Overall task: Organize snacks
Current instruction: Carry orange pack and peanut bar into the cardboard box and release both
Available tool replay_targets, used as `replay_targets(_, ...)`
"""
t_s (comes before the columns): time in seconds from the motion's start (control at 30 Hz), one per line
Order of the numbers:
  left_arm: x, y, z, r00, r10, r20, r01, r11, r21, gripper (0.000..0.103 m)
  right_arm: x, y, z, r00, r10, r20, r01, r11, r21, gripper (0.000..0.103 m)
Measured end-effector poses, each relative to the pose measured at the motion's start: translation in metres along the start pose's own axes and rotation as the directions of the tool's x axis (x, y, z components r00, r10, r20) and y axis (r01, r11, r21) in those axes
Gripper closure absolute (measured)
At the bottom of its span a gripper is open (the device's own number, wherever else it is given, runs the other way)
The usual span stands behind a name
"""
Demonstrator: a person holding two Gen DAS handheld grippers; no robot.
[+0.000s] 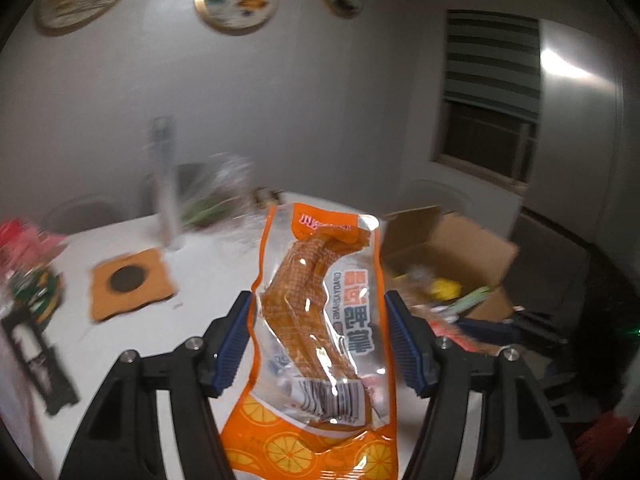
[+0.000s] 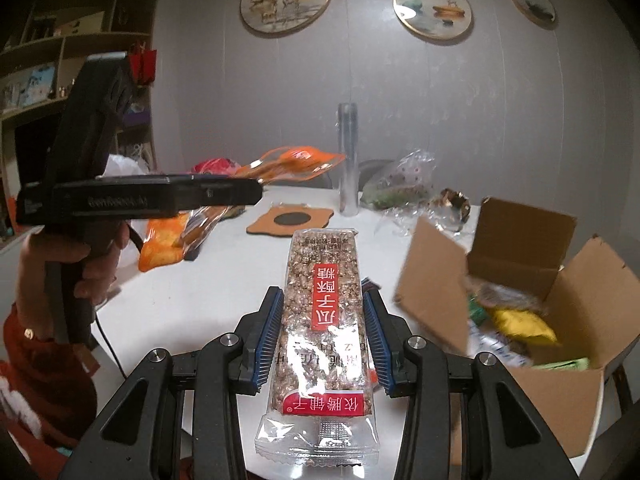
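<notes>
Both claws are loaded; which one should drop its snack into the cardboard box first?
Right, probably. The right claw holds the seed brittle bar close beside the open cardboard box. The left claw, gripping the orange duck-foot pack, is raised farther from that box, as the right wrist view shows.

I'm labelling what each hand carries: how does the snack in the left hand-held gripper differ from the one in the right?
The orange packet in the left hand-held gripper is wide, with citrus print and a curved brown piece inside; the seed bar in the right hand-held gripper is narrow, straight and clear-wrapped with red labels. The orange packet looks crinkled; the seed bar looks stiff. Both are held lengthwise between blue pads, near the cardboard box.
</notes>
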State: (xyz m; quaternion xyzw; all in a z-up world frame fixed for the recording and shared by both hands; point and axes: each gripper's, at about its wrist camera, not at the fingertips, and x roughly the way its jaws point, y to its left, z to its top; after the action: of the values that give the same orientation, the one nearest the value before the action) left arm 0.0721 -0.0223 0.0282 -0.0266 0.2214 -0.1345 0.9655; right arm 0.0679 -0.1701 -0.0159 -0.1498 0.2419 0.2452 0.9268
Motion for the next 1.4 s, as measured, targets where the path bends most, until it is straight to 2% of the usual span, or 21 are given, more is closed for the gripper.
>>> replay_targets(0.13, 0.015, -0.029, 0.025, 0.996, -0.087, -0.015, 0.087, 0.995, 0.054, 0.041, -0.017, -0.019, 0.004, 1.000, -0.010, 0.024, 0.009, 1.000, 0.027, 0.066)
replay_targets(0.3, 0.040, -0.062, 0.044, 0.987, -0.152, -0.046, 0.156, 0.981, 0.114, 0.041, -0.033, -0.052, 0.008, 0.996, -0.083, 0.033, 0.082, 0.995, 0.051, 0.066)
replay_targets(0.47, 0.070, -0.096, 0.054, 0.971, -0.212, -0.113, 0.228, 0.960, 0.164, 0.041, -0.032, -0.091, 0.007, 0.992, -0.126, -0.002, 0.125, 0.988, 0.094, 0.066)
replay_targets(0.67, 0.118, -0.131, 0.059, 0.936, -0.256, -0.243, 0.306, 0.932, 0.196, 0.041, -0.014, -0.125, 0.005, 0.984, -0.162, -0.070, 0.169, 0.979, 0.114, 0.066)
replay_targets(0.73, 0.137, -0.140, 0.060, 0.923, -0.251, -0.291, 0.317, 0.926, 0.206, 0.041, -0.006, -0.134, 0.005, 0.984, -0.150, -0.096, 0.162, 0.979, 0.127, 0.066)
replay_targets(0.87, 0.170, -0.147, 0.060, 0.909, -0.211, -0.358, 0.305, 0.924, 0.231, 0.041, 0.007, -0.150, 0.001, 0.980, -0.136, -0.148, 0.155, 0.980, 0.128, 0.066)
replay_targets(1.07, 0.207, -0.159, 0.058, 0.884, -0.176, -0.433, 0.305, 0.919, 0.249, 0.041, 0.018, -0.162, -0.001, 0.974, -0.128, -0.187, 0.153, 0.981, 0.121, 0.066)
replay_targets(1.4, 0.230, -0.155, 0.054, 0.859, -0.152, -0.488, 0.297, 0.926, 0.234, 0.039, 0.037, -0.167, 0.003, 0.963, -0.118, -0.241, 0.144, 0.985, 0.093, 0.066)
